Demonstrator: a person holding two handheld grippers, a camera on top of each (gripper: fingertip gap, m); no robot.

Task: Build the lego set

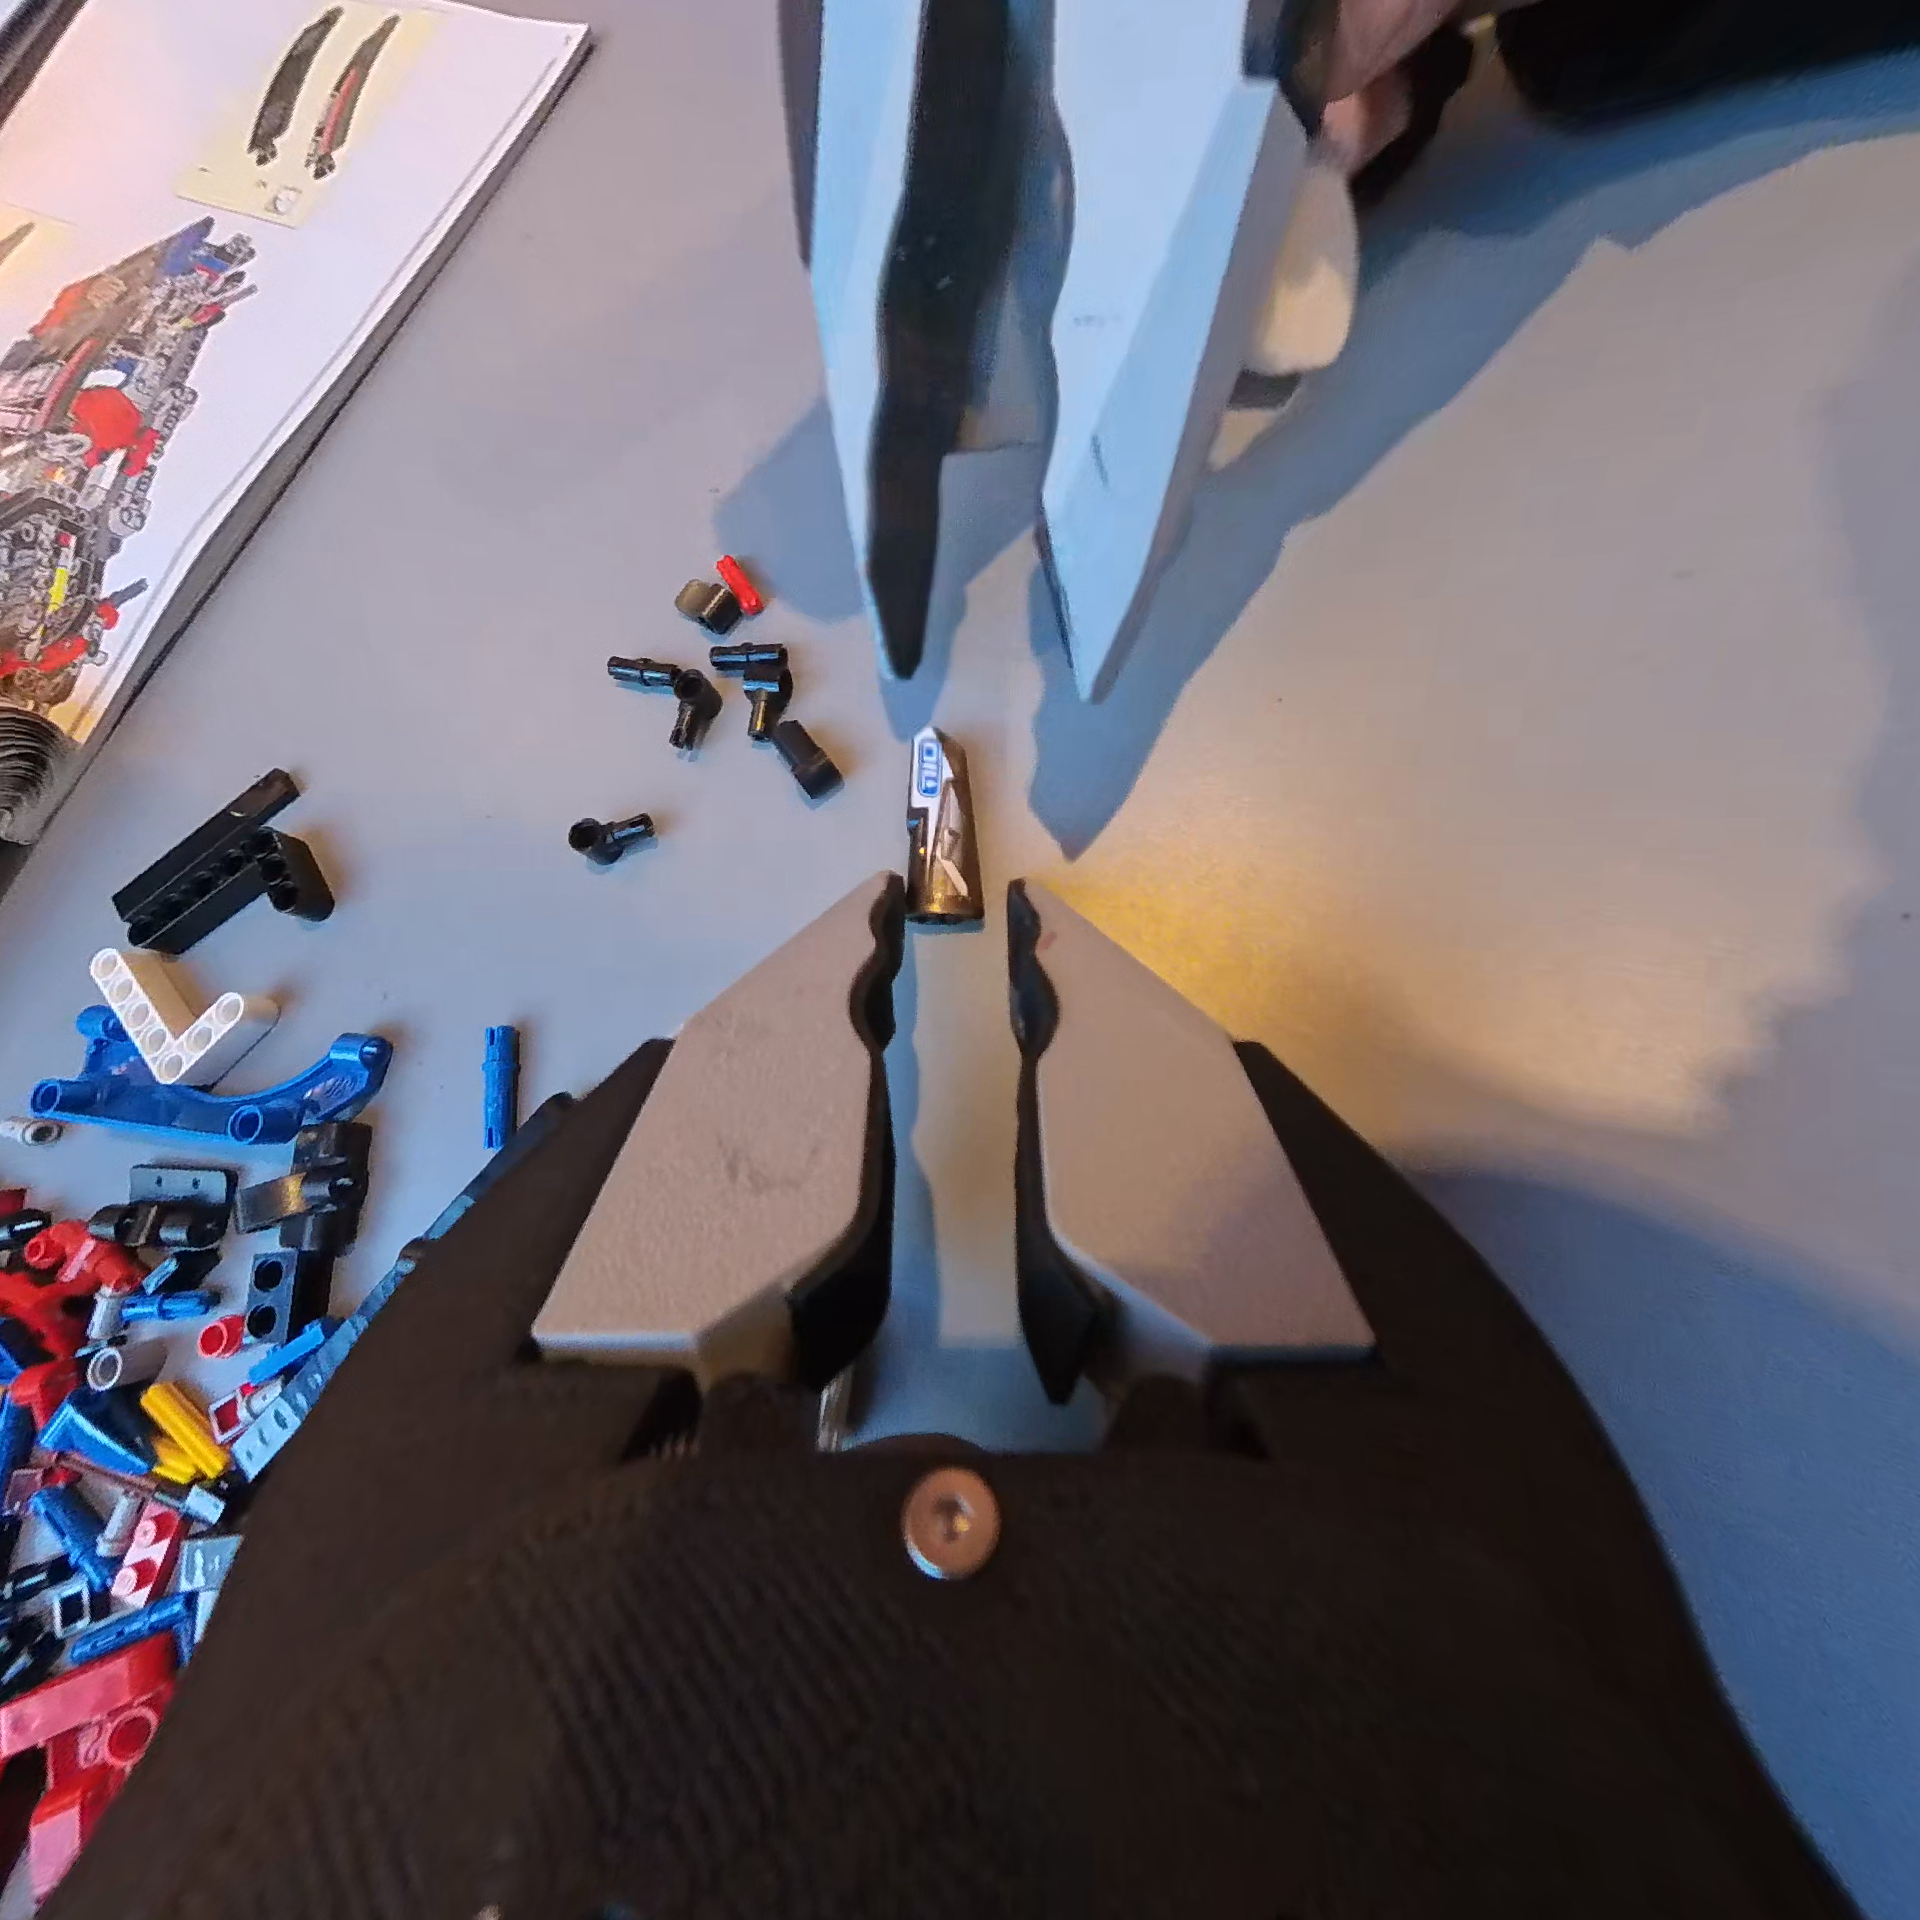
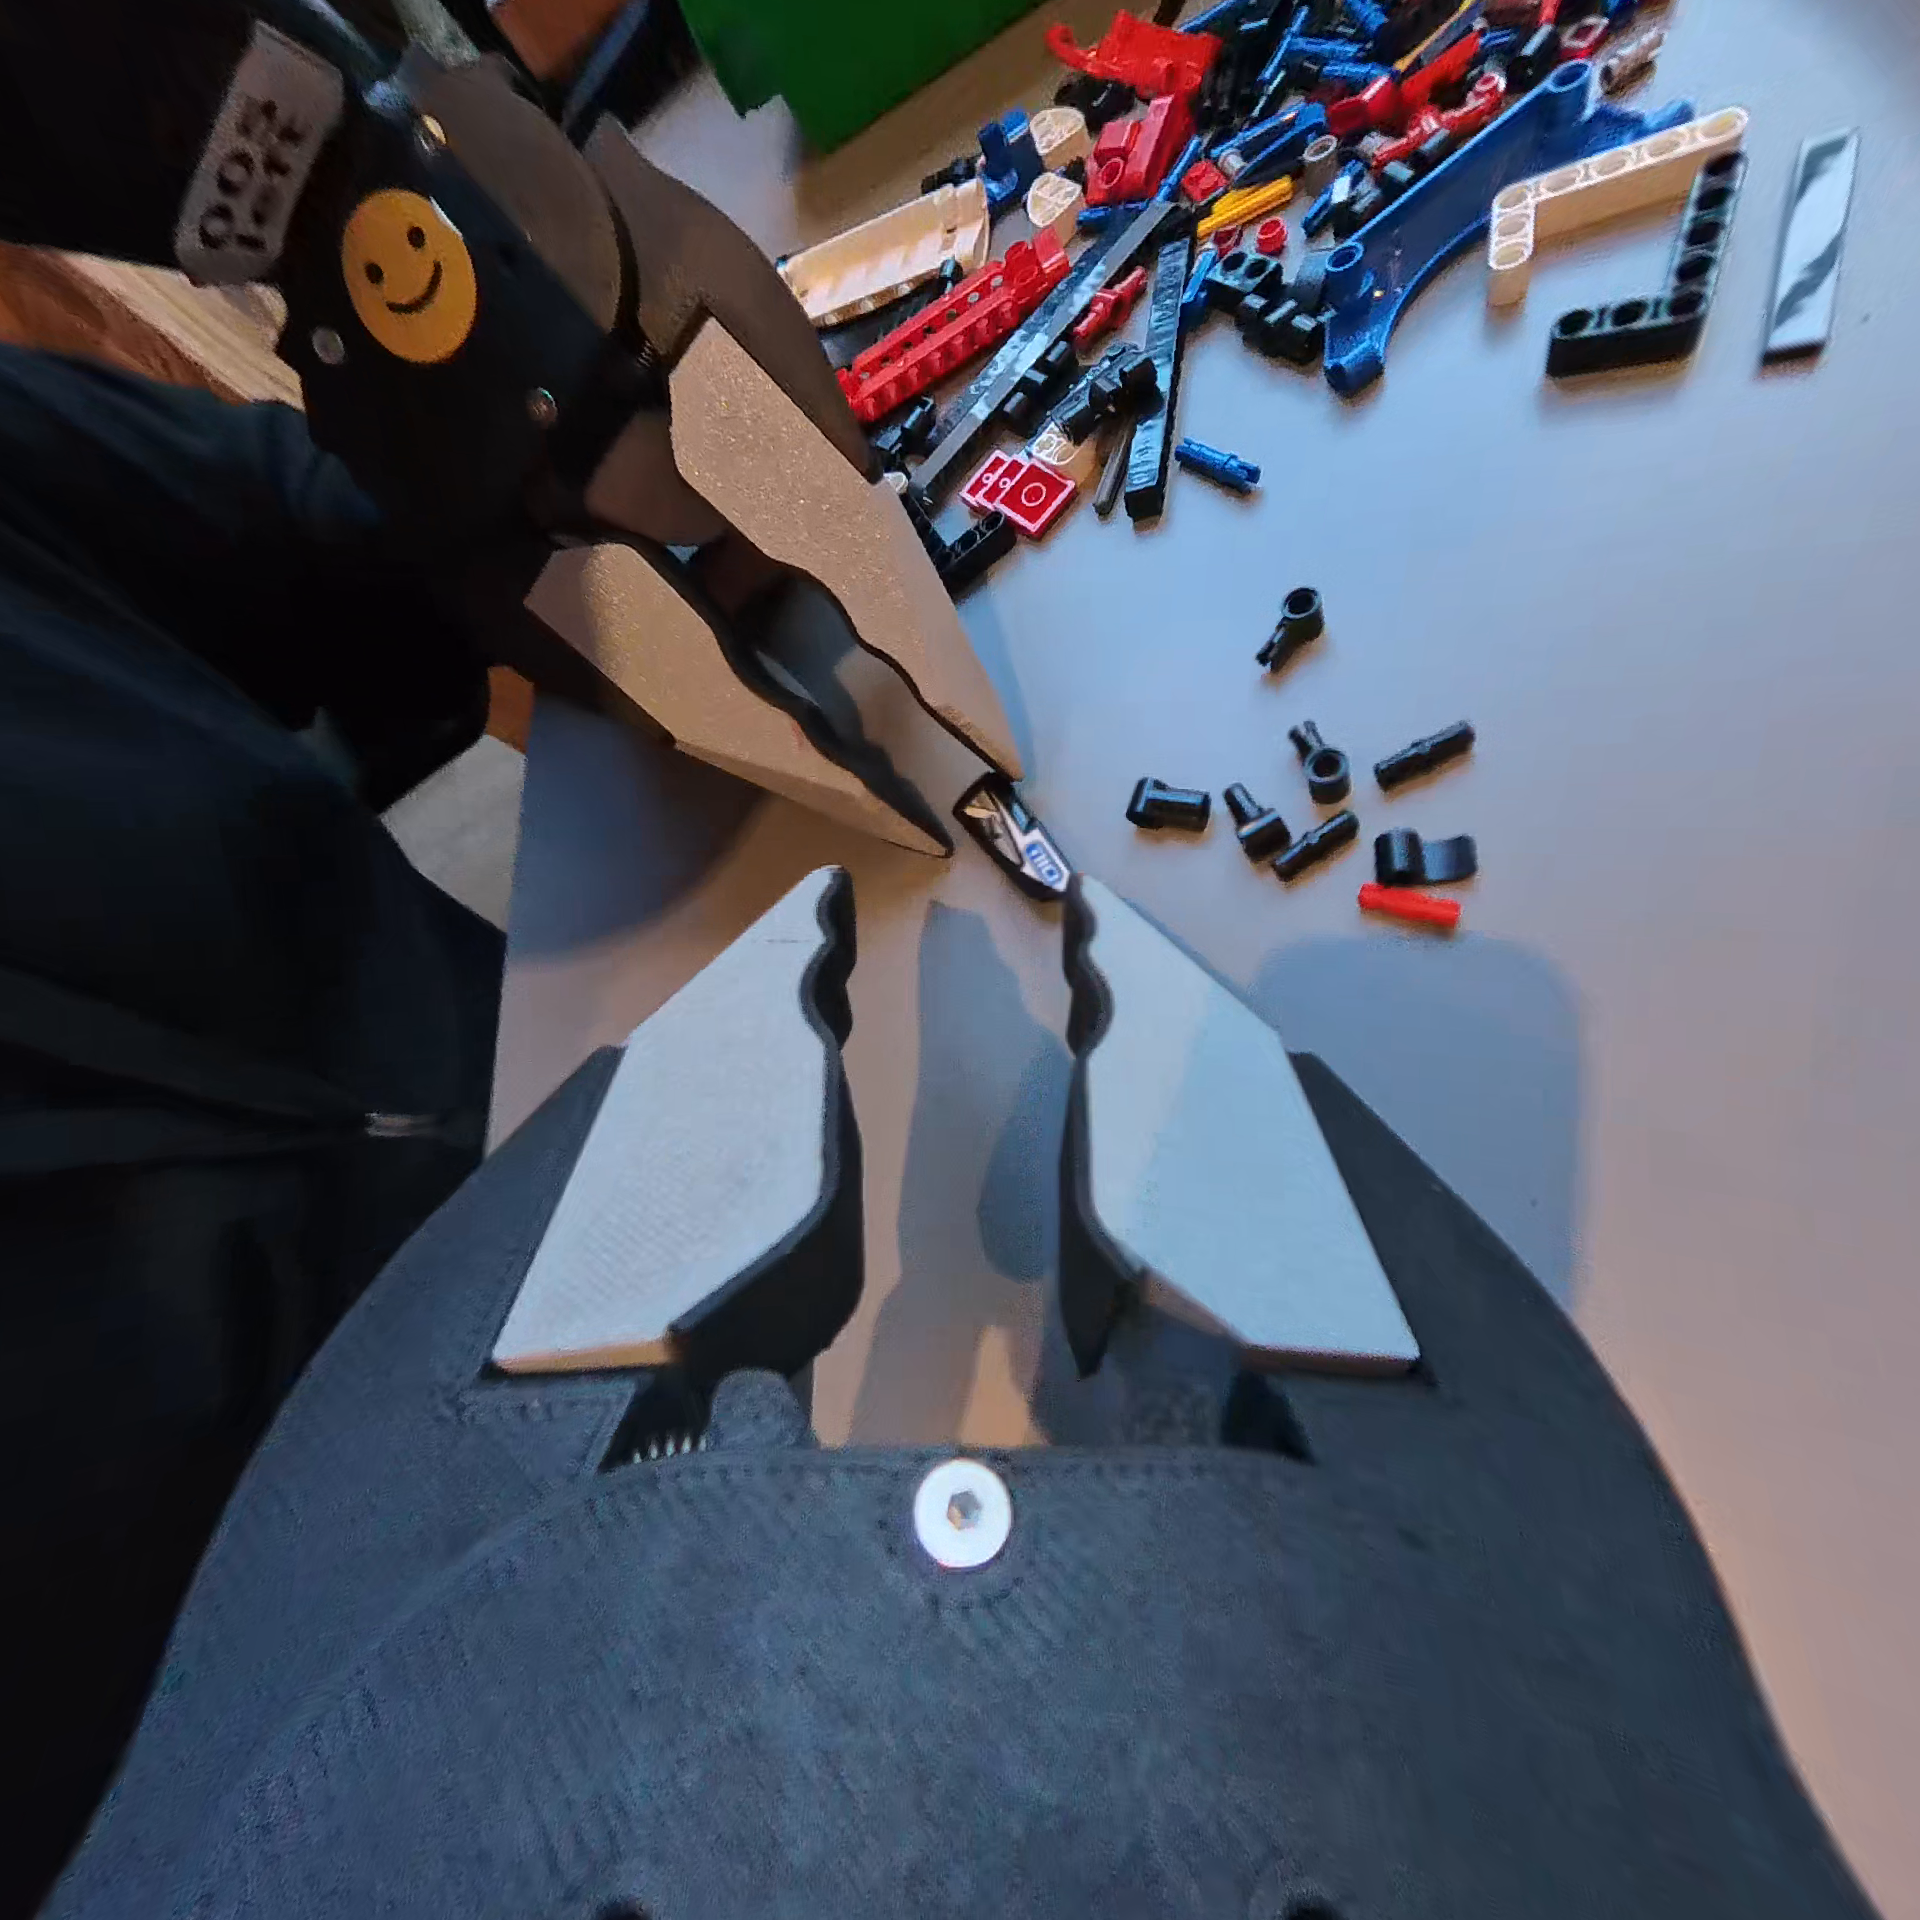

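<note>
A small black curved Lego piece with a blue and white sticker (image 1: 940, 831) lies on the grey table (image 1: 1507, 883). My left gripper (image 1: 954, 891) is open, and its tips stand on either side of the piece's near end without clamping it. My right gripper (image 1: 997, 675) comes in from the far side, open and empty, with its tips a short way from the piece's other end. In the right wrist view the piece (image 2: 1013, 836) lies just ahead of the right gripper (image 2: 956, 883), at the tips of the left gripper (image 2: 977, 810).
Several loose black pins (image 1: 727, 696) and a red pin (image 1: 740, 582) lie left of the piece. A pile of mixed Lego parts (image 1: 125, 1351) and a black L-beam (image 1: 229, 862) lie lower left. The instruction booklet (image 1: 208, 312) lies upper left. A green box (image 2: 862, 52) stands beyond the pile. The red pin (image 1: 740, 582) lies around 6 centimetres away from my right fingertips. The right camera catches it too, in the right wrist view (image 2: 1406, 914).
</note>
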